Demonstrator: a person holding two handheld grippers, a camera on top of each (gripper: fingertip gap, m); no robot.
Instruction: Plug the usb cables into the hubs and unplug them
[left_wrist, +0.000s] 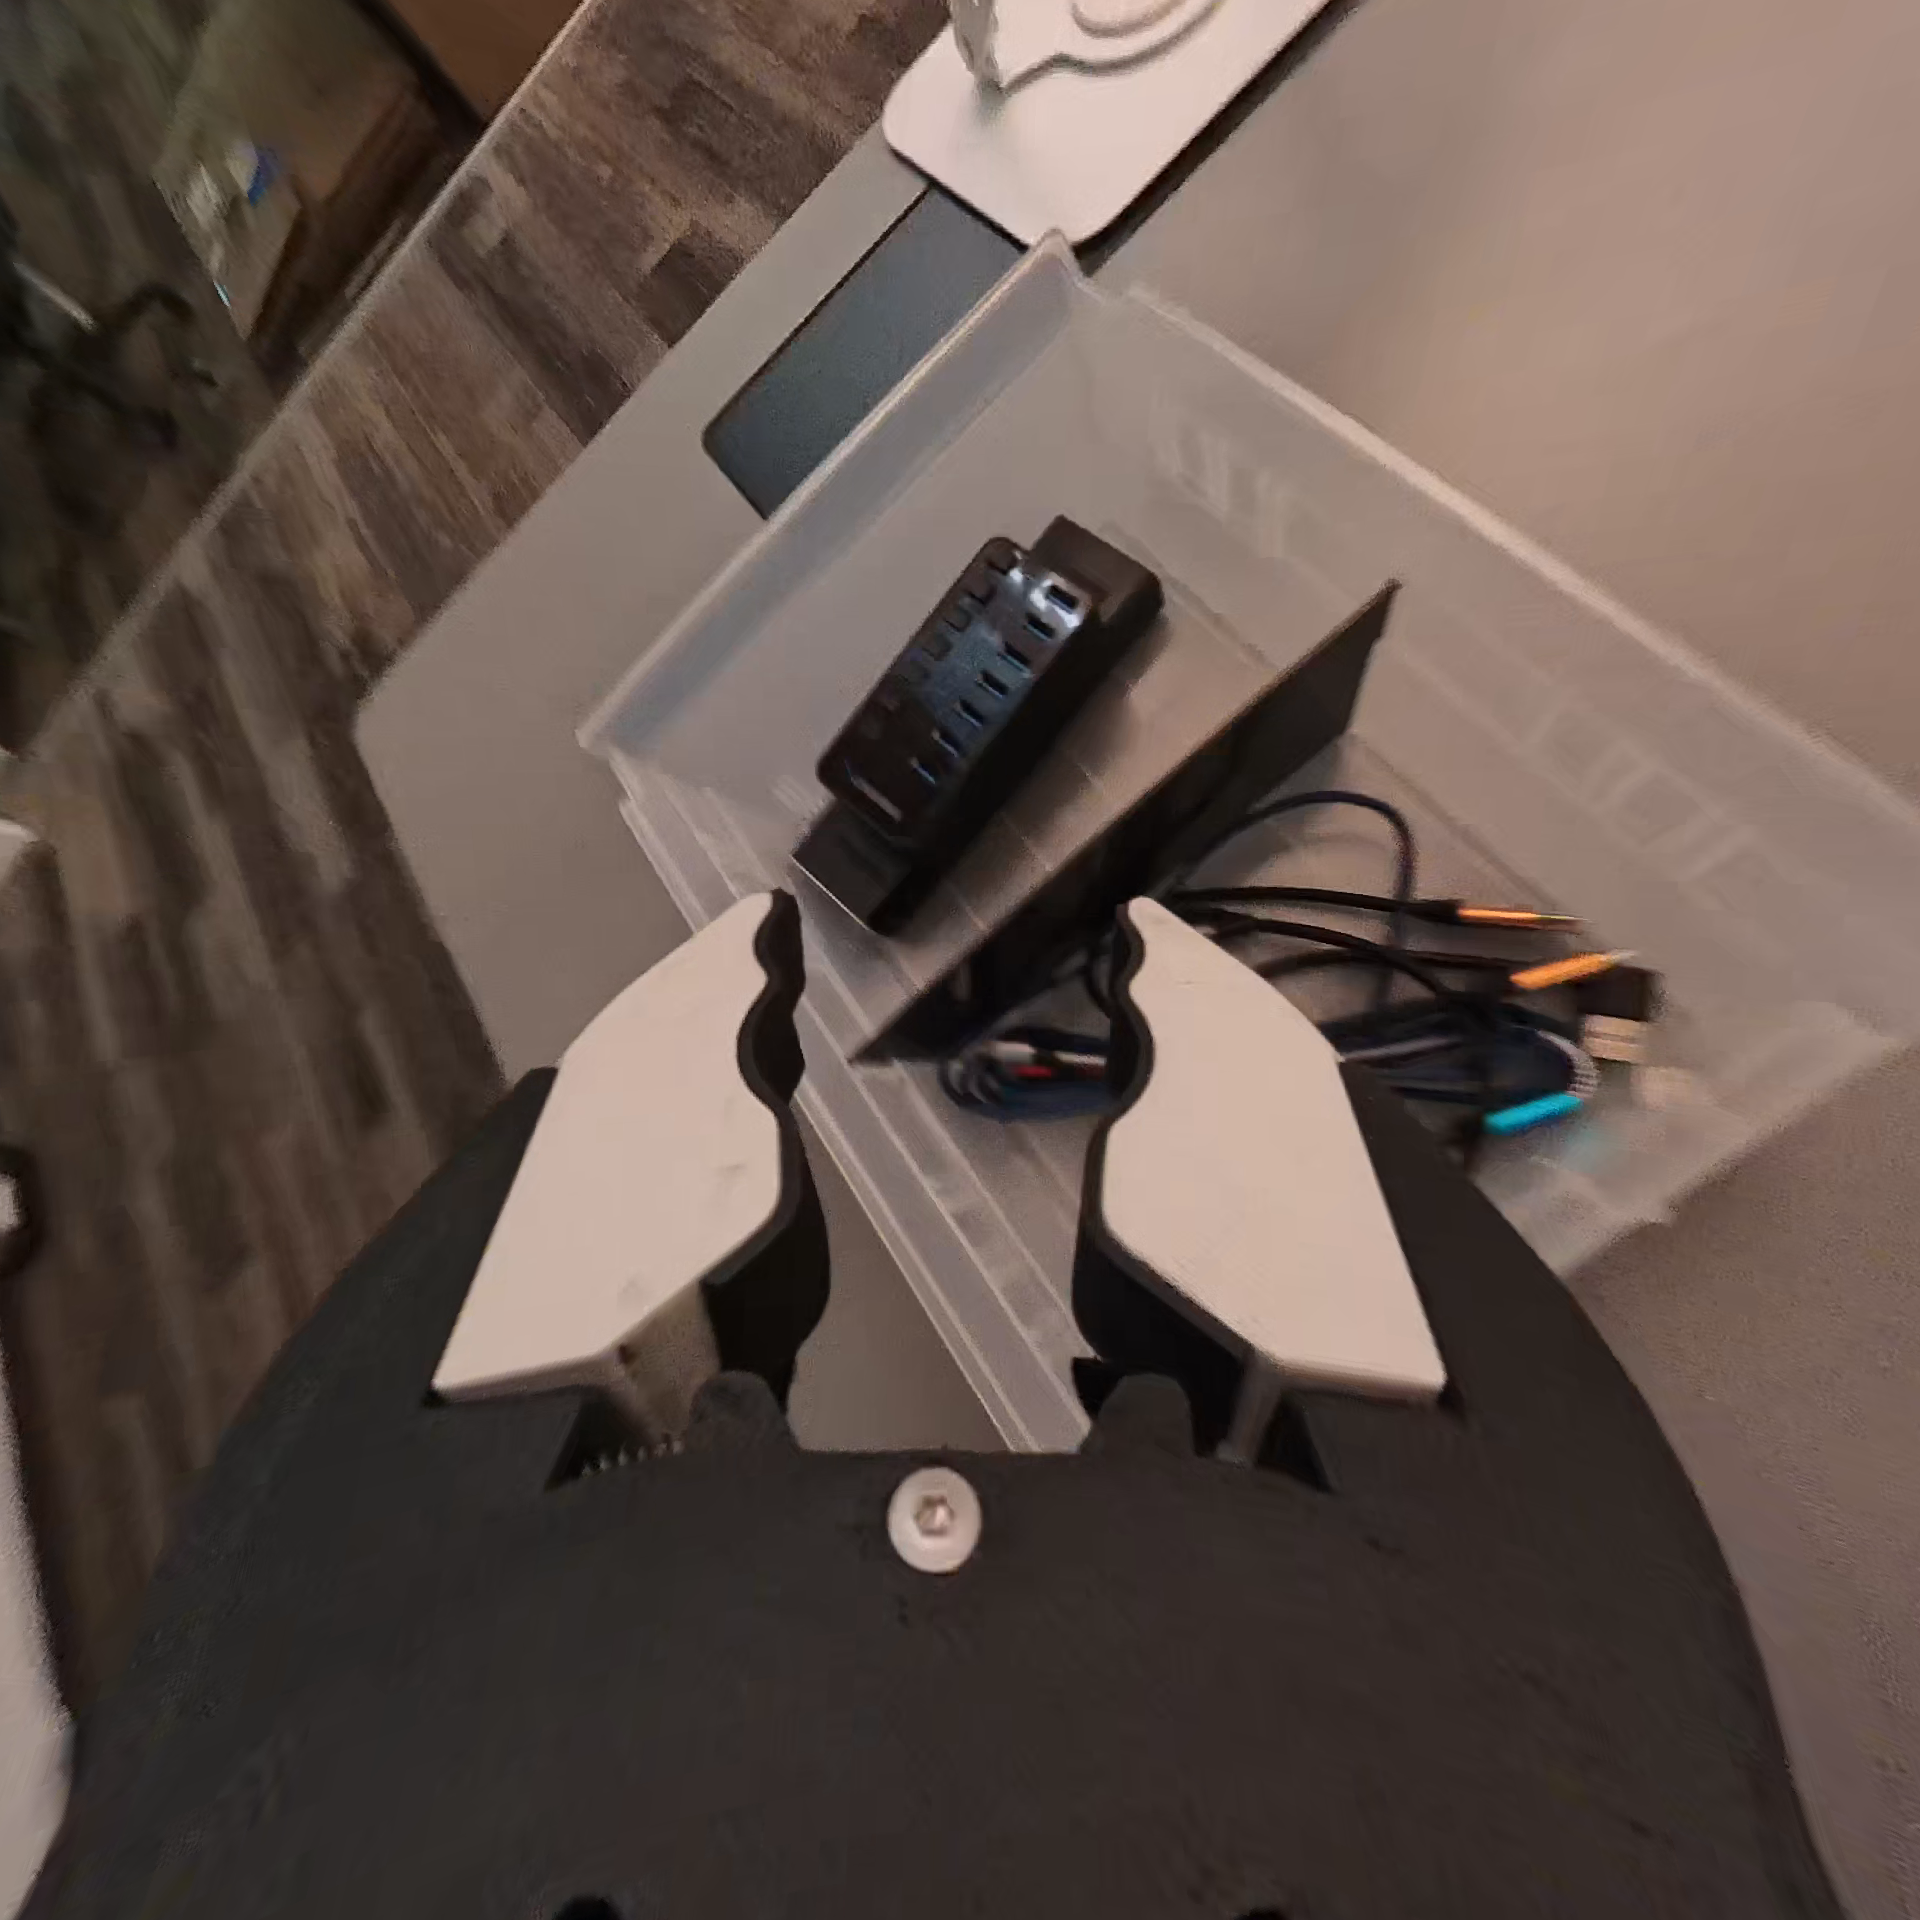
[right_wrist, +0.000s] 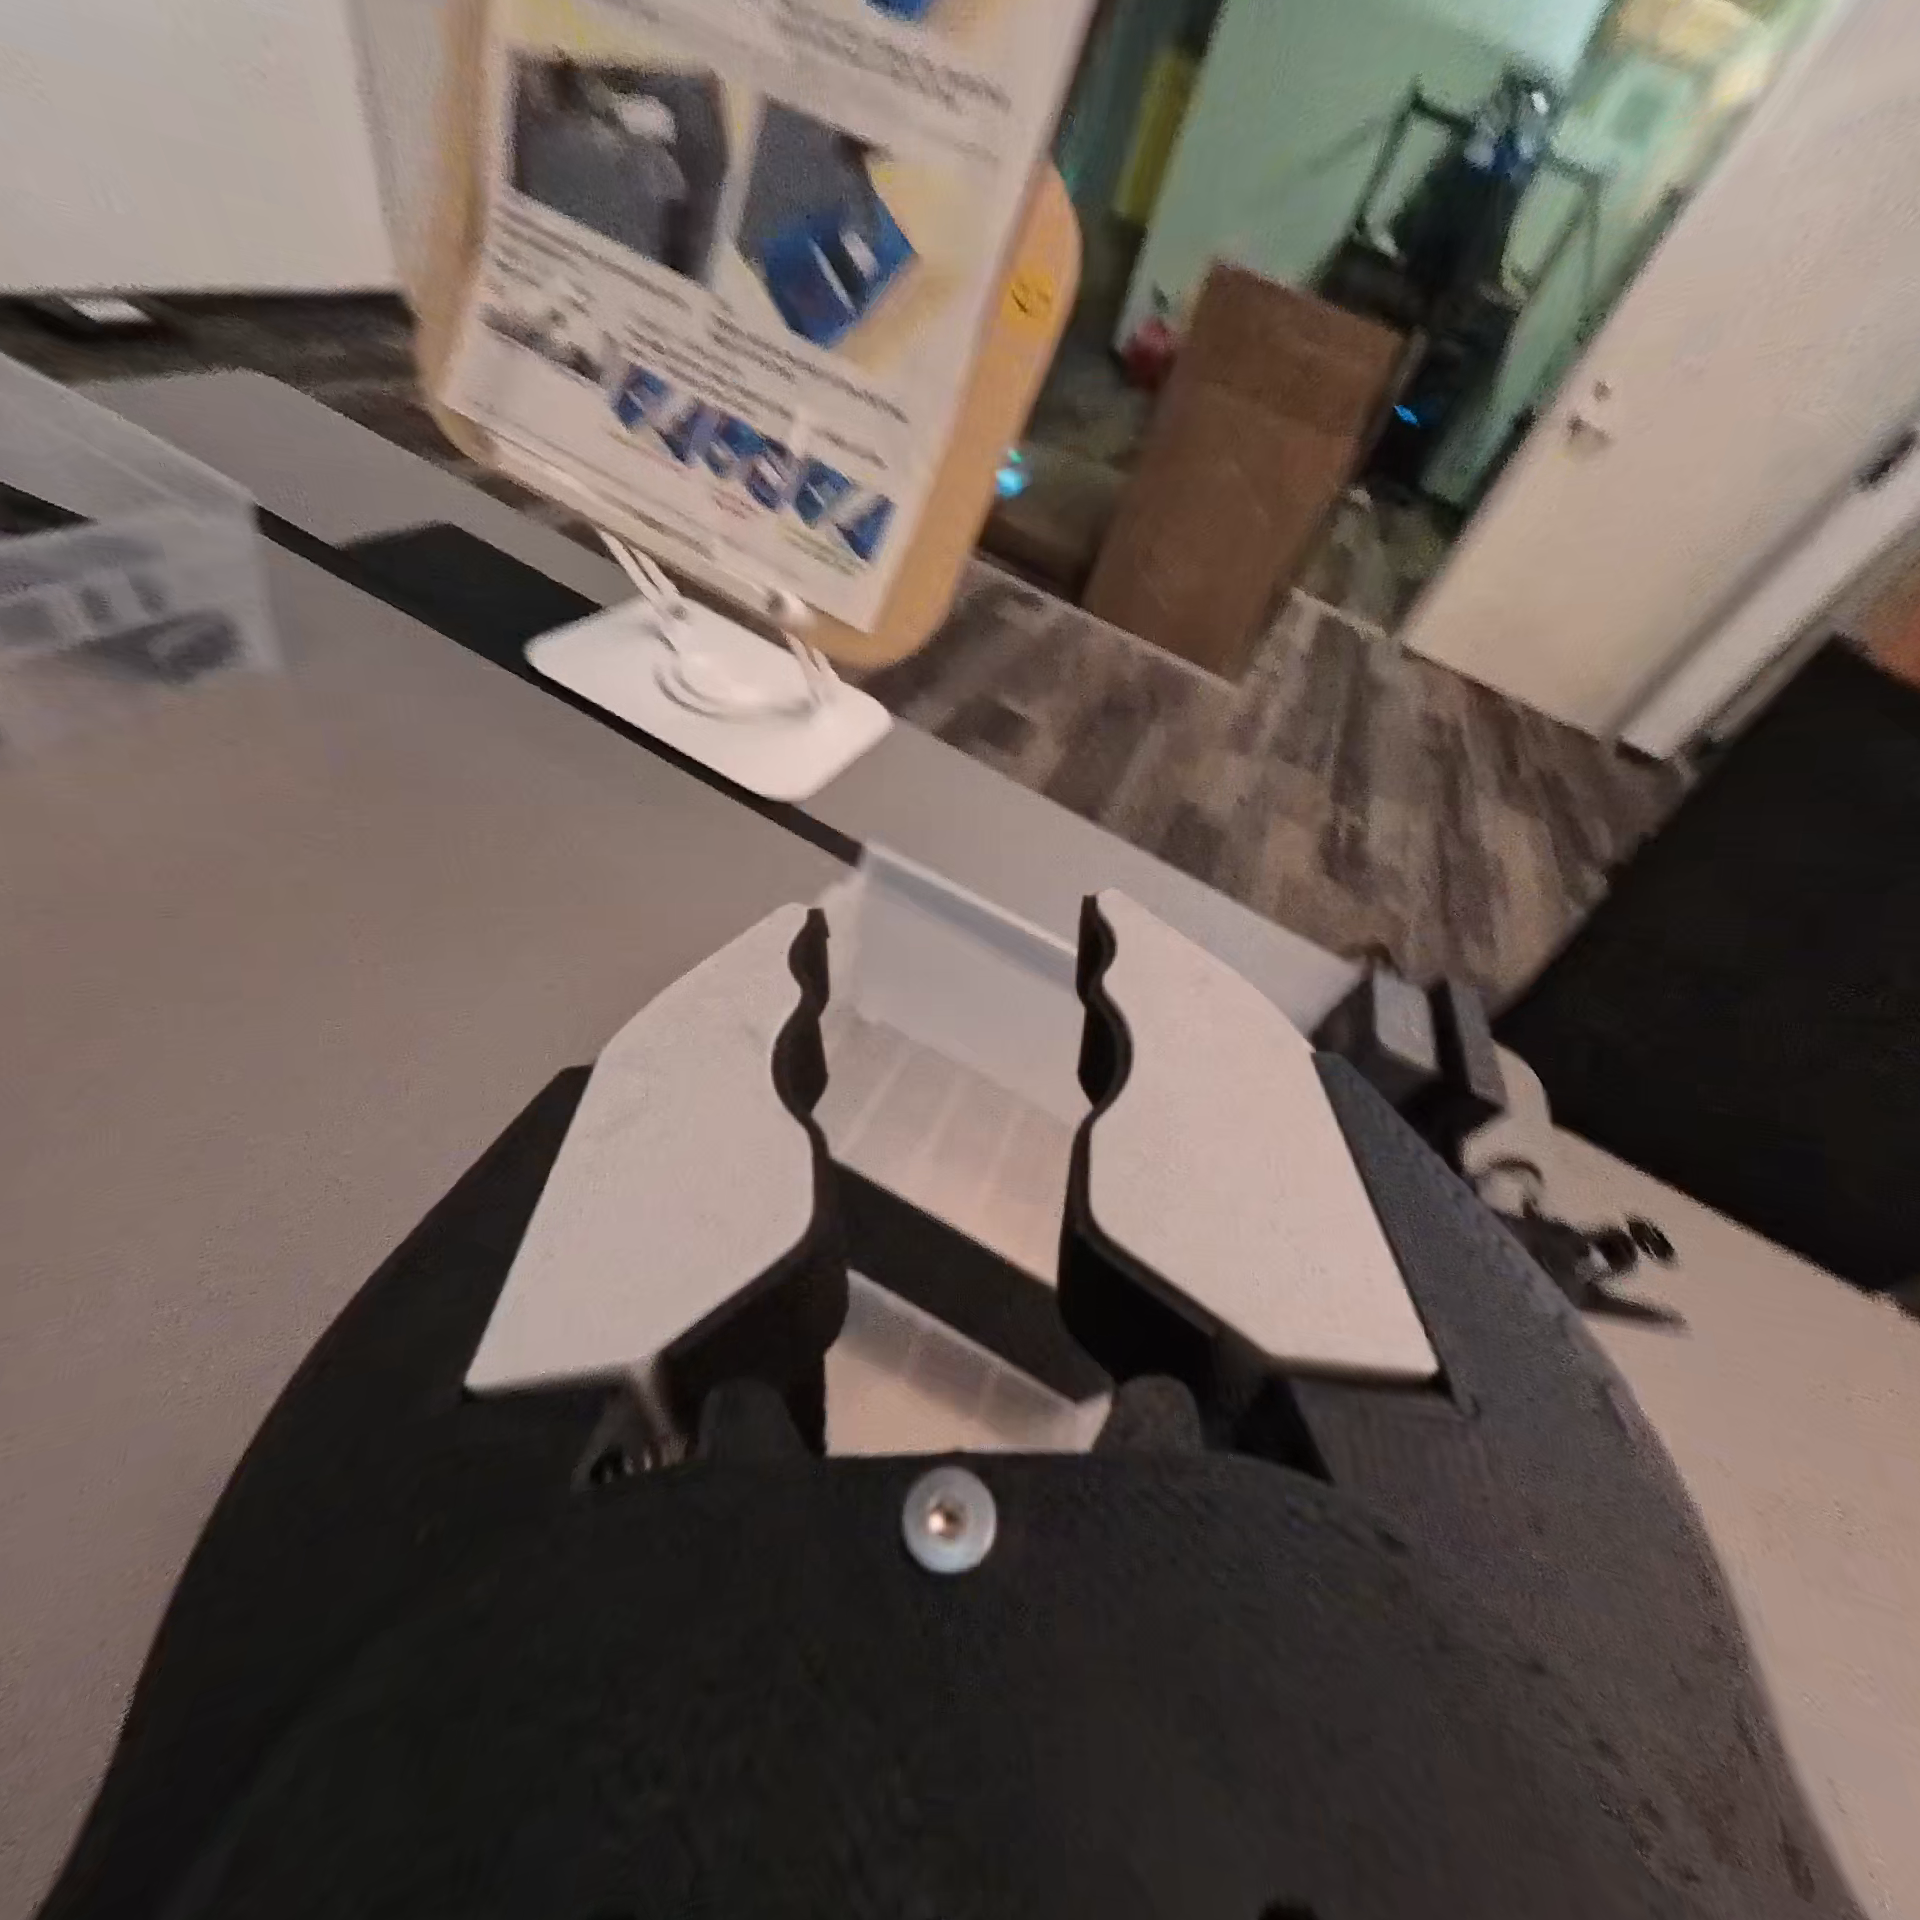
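Observation:
In the left wrist view a black USB hub with several ports lies on a slanted dark panel inside a clear plastic bin. A tangle of dark cables with orange and cyan plugs lies on the bin floor to the right of the panel. My left gripper is open and empty, just above the bin's near wall, below the hub. My right gripper is open and empty over a small clear plastic piece on the grey table. The view is motion-blurred.
A white stand base and a dark flat pad sit beyond the bin. In the right wrist view a printed sheet on a board stands on a white base. Another clear bin is at left. The table edge drops to patterned floor. The tips of one gripper are about 60 centimetres away from the tips of the other.

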